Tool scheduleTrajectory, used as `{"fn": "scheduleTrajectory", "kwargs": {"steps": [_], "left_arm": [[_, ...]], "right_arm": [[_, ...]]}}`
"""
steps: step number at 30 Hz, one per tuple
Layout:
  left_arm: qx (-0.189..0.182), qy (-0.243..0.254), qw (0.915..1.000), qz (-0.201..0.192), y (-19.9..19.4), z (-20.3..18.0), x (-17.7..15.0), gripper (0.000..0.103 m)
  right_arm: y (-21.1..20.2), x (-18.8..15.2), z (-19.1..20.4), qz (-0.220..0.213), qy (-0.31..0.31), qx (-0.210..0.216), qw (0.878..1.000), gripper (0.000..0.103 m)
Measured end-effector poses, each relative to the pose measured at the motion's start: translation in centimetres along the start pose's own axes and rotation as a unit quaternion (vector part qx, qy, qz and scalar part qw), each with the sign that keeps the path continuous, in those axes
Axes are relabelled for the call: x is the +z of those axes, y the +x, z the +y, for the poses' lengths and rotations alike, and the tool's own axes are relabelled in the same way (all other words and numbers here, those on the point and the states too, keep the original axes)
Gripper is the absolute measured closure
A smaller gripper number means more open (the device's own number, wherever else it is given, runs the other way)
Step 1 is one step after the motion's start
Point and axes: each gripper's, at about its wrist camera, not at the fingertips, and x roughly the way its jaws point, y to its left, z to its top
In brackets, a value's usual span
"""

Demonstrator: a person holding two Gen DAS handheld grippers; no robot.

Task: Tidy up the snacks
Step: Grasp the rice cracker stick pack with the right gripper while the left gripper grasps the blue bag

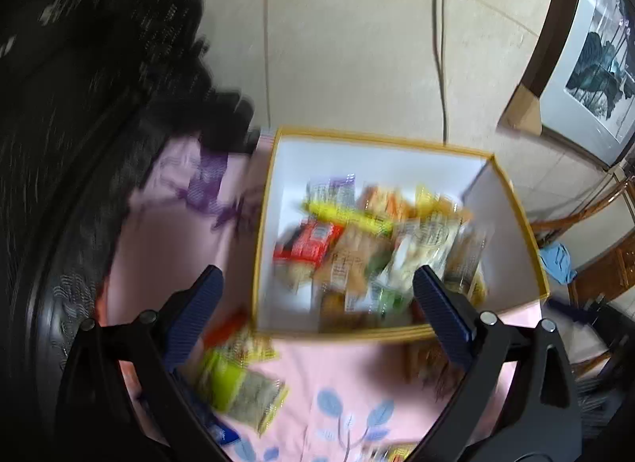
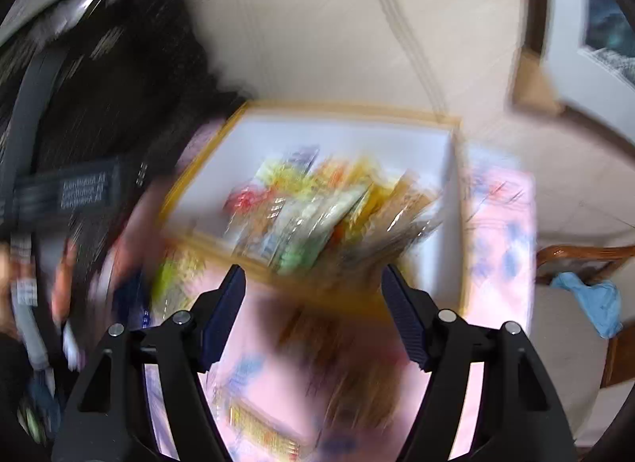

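Note:
A white box with a yellow rim (image 1: 381,139) stands on a pink cloth (image 1: 325,366) and holds several mixed snack packets (image 1: 377,239). My left gripper (image 1: 317,283) is open and empty, hovering over the box's near left corner. A green and yellow packet (image 1: 238,386) lies on the cloth below the left finger. In the right wrist view the same box (image 2: 341,106) is blurred. My right gripper (image 2: 313,287) is open and empty above the box's near edge. A brown packet (image 2: 349,366) and a yellow packet (image 2: 258,426) lie on the cloth near it.
A person in dark clothes (image 1: 79,124) stands at the left. A framed picture (image 1: 595,65) leans on the right wall. A cable (image 1: 438,45) runs over the tiled floor. A wooden chair with a blue cloth (image 2: 591,299) is at the right.

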Motion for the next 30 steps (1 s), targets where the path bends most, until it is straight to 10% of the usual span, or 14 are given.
{"fn": "scheduleTrajectory", "kwargs": {"steps": [8,16,20,30], "left_arm": [[0.032,-0.100,0.9928,0.058,0.6,8.0,-7.6,0.005],[0.089,-0.166,0.9807,0.052,-1.4,14.8,-9.6,0.005],[0.106,-0.183,0.9748,0.070,-1.3,16.8,-11.2,0.005],[0.164,-0.184,0.9551,0.165,4.9,16.5,-16.7,0.003]], "right_arm": [[6.1,-12.3,5.7,0.133,-0.089,0.065,0.985,0.031],[9.0,-14.6,6.7,0.168,-0.154,0.016,0.974,0.037],[8.6,-14.9,7.0,0.151,-0.140,-0.013,0.978,0.074],[8.6,-14.3,6.0,0.152,-0.087,-0.010,0.984,0.074]]}}
